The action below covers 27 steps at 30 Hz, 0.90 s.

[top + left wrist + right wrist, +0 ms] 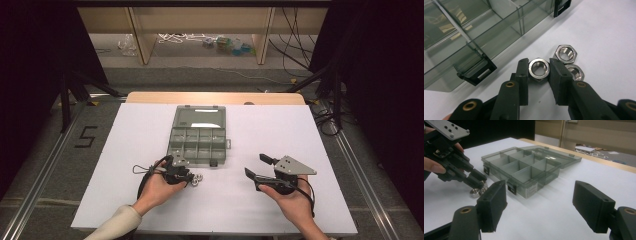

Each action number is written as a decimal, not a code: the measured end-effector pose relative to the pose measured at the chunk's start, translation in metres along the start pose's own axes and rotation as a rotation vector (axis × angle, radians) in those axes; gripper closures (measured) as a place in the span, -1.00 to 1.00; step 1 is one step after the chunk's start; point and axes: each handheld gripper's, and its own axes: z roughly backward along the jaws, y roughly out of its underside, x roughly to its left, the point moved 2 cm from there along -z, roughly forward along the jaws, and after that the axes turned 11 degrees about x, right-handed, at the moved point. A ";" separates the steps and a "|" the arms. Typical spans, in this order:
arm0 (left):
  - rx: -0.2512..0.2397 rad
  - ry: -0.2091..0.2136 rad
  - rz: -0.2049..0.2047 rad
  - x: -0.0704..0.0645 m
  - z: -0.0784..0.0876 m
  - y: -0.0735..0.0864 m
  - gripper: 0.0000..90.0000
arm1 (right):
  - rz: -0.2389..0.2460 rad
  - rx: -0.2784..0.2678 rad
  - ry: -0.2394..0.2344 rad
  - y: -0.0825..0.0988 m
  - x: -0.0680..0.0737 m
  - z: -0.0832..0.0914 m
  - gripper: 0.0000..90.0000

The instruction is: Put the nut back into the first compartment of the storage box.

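Nut (539, 68) gripped by left gripper (539, 75), two nuts (566, 53) alongside, compartment box (474, 32) near; right gripper (539, 202) open.

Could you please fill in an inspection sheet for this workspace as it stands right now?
Surface: white sheet over a wooden table, bare apart from the items below.
Job's things: three steel hex nuts lie together near the box's front wall; one nut sits between the left gripper's jaws. Smoky clear compartment box, lid open, compartments look empty.
Clutter: nothing seen on the sheet.
Grippers: left gripper has its pads against the nut's sides; right gripper is open, holding nothing.
Cables: a black cable loops from the left gripper.
Surroundings: wooden shelving behind, with cords and small items on the floor.
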 end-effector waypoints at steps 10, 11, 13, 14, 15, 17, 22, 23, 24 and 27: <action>-0.040 -0.015 -0.007 0.002 0.012 -0.003 0.56 | 0.017 -0.015 0.015 0.000 -0.001 0.001 -0.38; -0.043 -0.012 -0.010 0.003 0.014 -0.003 0.56 | 0.016 -0.017 0.014 0.000 -0.001 0.000 -0.38; -0.050 -0.016 -0.004 0.003 0.017 -0.003 0.56 | 0.018 -0.032 0.008 0.000 -0.001 -0.001 -0.38; -0.051 -0.018 -0.013 0.004 0.019 -0.004 0.56 | 0.018 -0.028 0.007 0.000 -0.001 0.000 -0.38; -0.054 -0.017 -0.017 0.005 0.021 -0.004 0.56 | 0.019 -0.019 0.012 0.000 -0.001 0.001 -0.38; -0.070 -0.016 -0.009 0.005 0.024 -0.005 0.56 | 0.004 -0.007 0.005 0.000 0.000 0.001 -0.38; -0.088 -0.021 -0.008 0.008 0.031 -0.007 0.56 | 0.002 -0.023 -0.001 0.000 0.002 0.001 -0.38; -0.090 -0.023 -0.005 0.009 0.033 -0.008 0.56 | 0.011 -0.035 -0.001 0.000 0.002 0.000 -0.38; -0.102 -0.026 -0.002 0.009 0.034 -0.009 0.56 | -0.001 -0.028 -0.009 0.000 0.003 0.001 -0.38; -0.122 -0.032 -0.001 0.012 0.040 -0.010 0.56 | -0.001 -0.032 -0.004 0.000 0.003 0.001 -0.38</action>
